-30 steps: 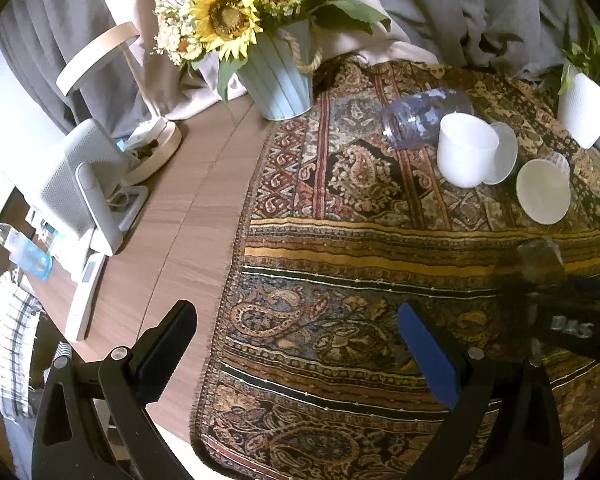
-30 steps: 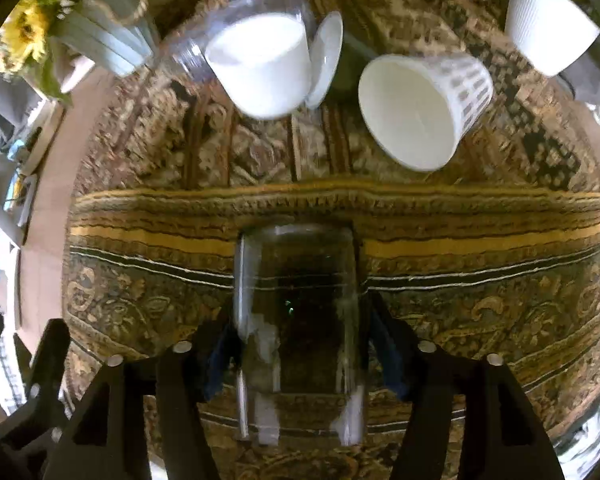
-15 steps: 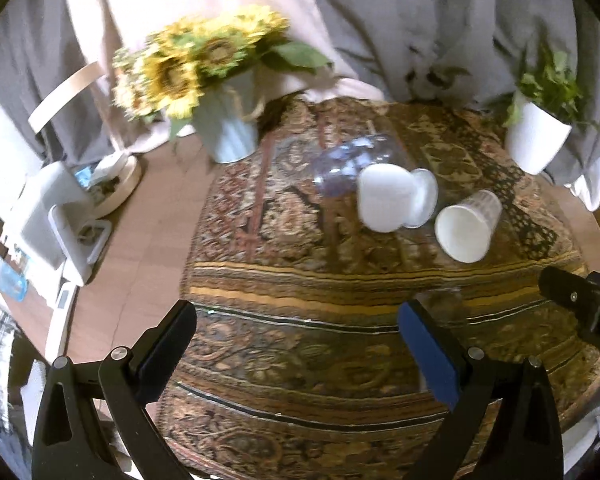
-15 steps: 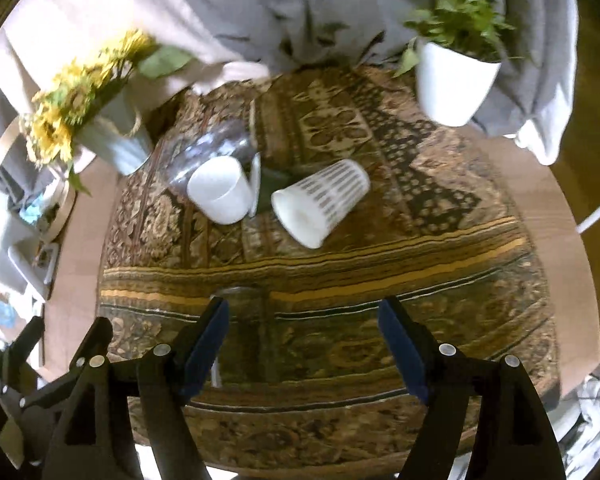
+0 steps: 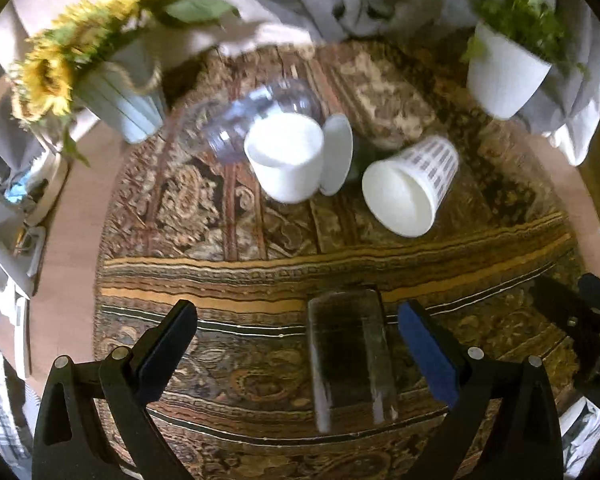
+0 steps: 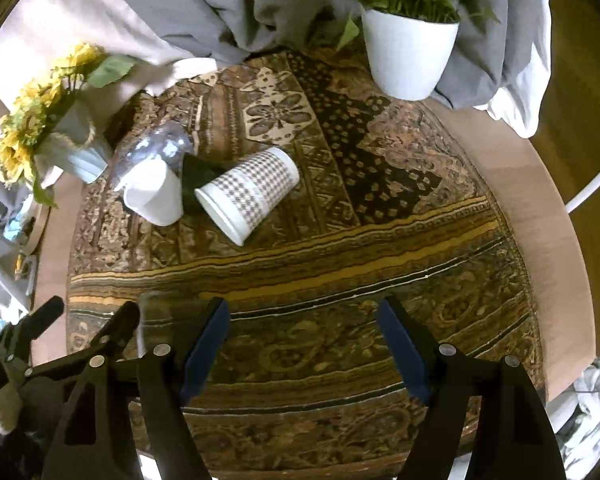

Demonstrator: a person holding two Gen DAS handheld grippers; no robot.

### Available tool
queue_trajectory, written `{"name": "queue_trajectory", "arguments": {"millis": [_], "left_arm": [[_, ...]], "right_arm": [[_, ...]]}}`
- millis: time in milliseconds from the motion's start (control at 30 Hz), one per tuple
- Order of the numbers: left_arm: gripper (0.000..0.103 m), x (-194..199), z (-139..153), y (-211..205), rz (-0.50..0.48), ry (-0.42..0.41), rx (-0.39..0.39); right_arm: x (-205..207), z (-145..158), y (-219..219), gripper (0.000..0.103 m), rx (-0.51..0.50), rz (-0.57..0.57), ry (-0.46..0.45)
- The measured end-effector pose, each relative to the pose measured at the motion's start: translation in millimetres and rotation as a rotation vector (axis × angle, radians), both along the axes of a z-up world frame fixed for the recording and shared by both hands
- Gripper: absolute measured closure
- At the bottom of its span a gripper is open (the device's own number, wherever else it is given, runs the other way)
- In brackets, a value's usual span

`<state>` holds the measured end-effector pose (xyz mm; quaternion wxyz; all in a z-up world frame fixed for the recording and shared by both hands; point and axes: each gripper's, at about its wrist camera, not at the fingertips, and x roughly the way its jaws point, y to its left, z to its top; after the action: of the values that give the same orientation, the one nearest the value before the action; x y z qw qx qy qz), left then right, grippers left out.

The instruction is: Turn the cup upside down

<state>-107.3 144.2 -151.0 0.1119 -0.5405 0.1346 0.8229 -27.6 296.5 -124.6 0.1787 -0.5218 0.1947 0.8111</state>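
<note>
Both grippers, left gripper (image 5: 296, 356) and right gripper (image 6: 302, 348), hang released and empty. The clear glass tumbler (image 5: 350, 360) stands near the patterned cloth's (image 5: 228, 280) front edge, between the left jaws. Likely rigid, slippery, breakable: clasp mid-wall. Beyond lie a checked paper cup (image 5: 412, 192) and a white cup (image 5: 286, 160).

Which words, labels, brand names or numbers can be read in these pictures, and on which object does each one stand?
None can be read.
Patterned paper cup: only a checked print, no letters.
Plain white cup: blank.
Clear glass between the fingers of the left claw: no marking.
White plant pot and sunflower vase: no label in view.
Grey devices at the left table edge: too blurred to tell.
</note>
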Motion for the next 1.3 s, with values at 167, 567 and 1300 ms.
{"name": "queue_trajectory", "arguments": {"millis": [167,567,1300], "left_arm": [[0.006,-13.0,-22.3,11.0,0.009,-0.101,0.016],[0.044,-27.3,-55.0,23.7,0.009,-0.257,0.012],[0.046,-35.6,-19.4,23.7,0.003,-0.138,0.117]], "right_arm": [[-3.1,-9.5,12.3,0.026,-0.021,-0.008,-0.006],[-8.6,-18.7,27.0,0.026,-0.049,-0.027,-0.001],[-11.4,-10.4,34.1,0.026,-0.043,-0.052,0.033]]}}
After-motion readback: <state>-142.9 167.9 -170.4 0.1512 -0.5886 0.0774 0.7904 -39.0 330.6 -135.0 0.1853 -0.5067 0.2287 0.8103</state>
